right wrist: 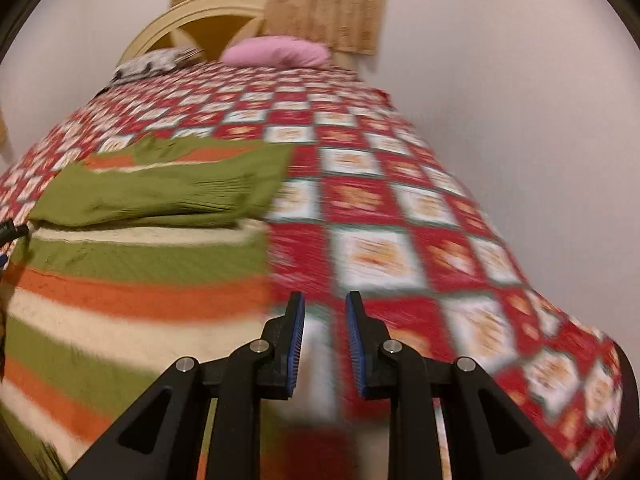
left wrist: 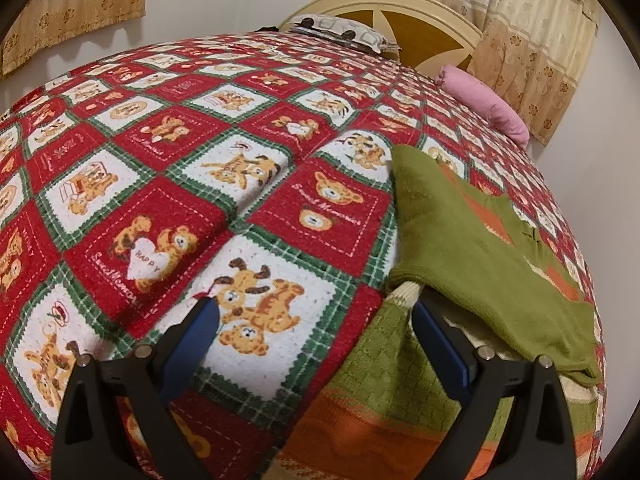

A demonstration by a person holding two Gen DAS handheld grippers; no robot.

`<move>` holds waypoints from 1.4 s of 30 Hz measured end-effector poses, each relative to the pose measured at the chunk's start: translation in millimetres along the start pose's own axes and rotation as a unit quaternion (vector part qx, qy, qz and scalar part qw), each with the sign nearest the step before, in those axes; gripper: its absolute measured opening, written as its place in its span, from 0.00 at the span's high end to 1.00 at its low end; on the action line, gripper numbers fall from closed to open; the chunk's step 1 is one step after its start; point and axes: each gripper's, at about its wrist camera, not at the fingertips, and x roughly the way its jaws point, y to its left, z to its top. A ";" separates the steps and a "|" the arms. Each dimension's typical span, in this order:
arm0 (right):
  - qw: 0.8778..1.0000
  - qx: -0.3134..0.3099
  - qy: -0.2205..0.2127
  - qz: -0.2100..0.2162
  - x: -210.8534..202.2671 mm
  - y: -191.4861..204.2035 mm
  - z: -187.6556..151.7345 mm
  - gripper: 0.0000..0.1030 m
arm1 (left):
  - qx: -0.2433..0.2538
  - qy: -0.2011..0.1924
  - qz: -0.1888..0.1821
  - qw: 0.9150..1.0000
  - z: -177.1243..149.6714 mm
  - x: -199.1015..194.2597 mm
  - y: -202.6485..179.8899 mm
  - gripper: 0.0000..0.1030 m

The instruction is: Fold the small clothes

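Lying on the bear-print bedspread [left wrist: 168, 184], a striped sweater [right wrist: 132, 280] with one green sleeve [right wrist: 160, 192] folded over, left gripper [left wrist: 316, 312] held wide apart at its edge — nothing clamped, right gripper [right wrist: 325, 300] held narrowly parted — empty.

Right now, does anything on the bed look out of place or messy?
Nothing damaged or spilled. The striped sweater is only part folded: one green sleeve lies across it, rumpled. The bedspread has a crease.
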 end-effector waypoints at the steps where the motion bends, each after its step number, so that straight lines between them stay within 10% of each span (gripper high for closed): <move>1: 1.000 0.015 0.002 0.007 -9.4 -14.4 -7.5 0.79 | 0.000 0.000 -0.001 1.000 -0.3 -0.6 -0.5 0.04; 17: 0.975 0.048 0.062 0.206 -57.6 -2.5 -115.4 0.60 | 0.199 0.004 -0.052 0.979 -53.7 -130.1 28.6 0.04; 26: 0.976 0.004 0.063 0.207 -69.0 19.6 -128.1 0.60 | 0.284 0.036 -0.074 0.955 -109.0 -178.0 61.3 0.06; 42: 0.974 -0.044 0.077 0.210 -73.9 46.0 -153.0 0.60 | 0.249 0.139 -0.159 0.945 -164.5 -173.1 60.5 0.39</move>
